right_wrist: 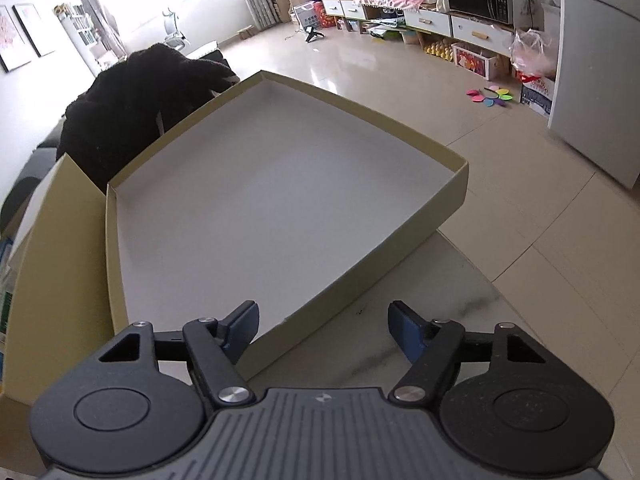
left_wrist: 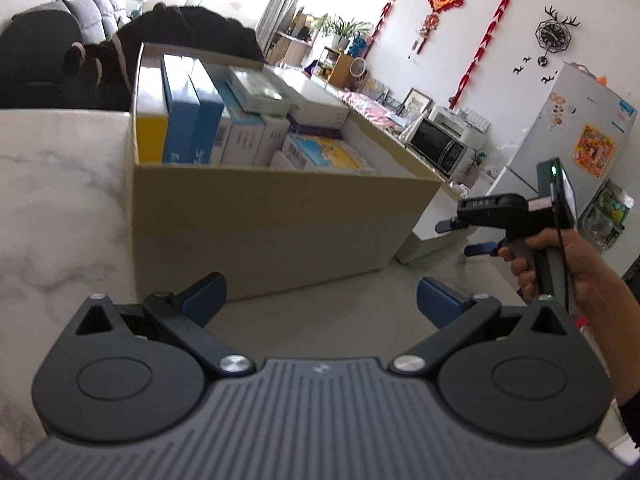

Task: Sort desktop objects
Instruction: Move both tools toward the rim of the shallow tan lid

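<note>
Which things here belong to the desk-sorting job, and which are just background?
Part of the job:
- cardboard box packed with small boxes
- empty box lid beside it
- left gripper, open
- right gripper, open, at the lid's near corner

Just lying about:
- microwave
- fridge
- wall clock

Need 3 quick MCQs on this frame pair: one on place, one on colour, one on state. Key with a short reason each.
1. Where does the box lid lie?
A. on the floor
B. on the table beside the box
C. on top of the box

2. What colour are the left gripper's finger pads?
A. blue
B. red
C. green

3. What is inside the cardboard box?
A. nothing
B. fruit
C. many small packages

Key: 1 B, the lid sits upside down on the marble table next to the box wall. 2 A, both pads show blue. 3 C, packages fill it.
</note>
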A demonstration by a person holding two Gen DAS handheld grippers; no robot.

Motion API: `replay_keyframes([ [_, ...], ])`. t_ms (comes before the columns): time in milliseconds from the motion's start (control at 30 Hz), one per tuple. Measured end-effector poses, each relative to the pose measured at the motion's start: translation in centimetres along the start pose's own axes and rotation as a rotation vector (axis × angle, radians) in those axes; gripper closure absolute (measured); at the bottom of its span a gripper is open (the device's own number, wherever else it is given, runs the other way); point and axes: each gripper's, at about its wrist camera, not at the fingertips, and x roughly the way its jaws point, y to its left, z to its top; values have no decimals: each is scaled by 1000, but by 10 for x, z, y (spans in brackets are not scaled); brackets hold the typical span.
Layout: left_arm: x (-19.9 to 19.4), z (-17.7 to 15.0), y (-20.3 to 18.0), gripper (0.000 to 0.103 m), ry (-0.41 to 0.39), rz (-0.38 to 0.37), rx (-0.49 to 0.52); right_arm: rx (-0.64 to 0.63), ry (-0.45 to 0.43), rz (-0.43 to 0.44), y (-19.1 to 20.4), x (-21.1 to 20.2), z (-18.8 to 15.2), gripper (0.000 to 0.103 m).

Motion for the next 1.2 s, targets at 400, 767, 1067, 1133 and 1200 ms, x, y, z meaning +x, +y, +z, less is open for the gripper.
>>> replay_keyframes([
  [400,1,-9,2,0,48,3,-26,-44,14,-29,10,11,2,24],
  [767,2,-16,-8,0,77,20,-6,-45,25,14,2,3,0,24],
  [1067,5,-19,-23,0,91,19,32,-27,61,44,-3,-4,3,25],
  [1133,8,-18,-25,0,97,20,39,-48,70,37,-1,-5,4,25],
  [1200,11,-17,-25,0,99,19,44,-83,80,23,3,-7,4,26],
])
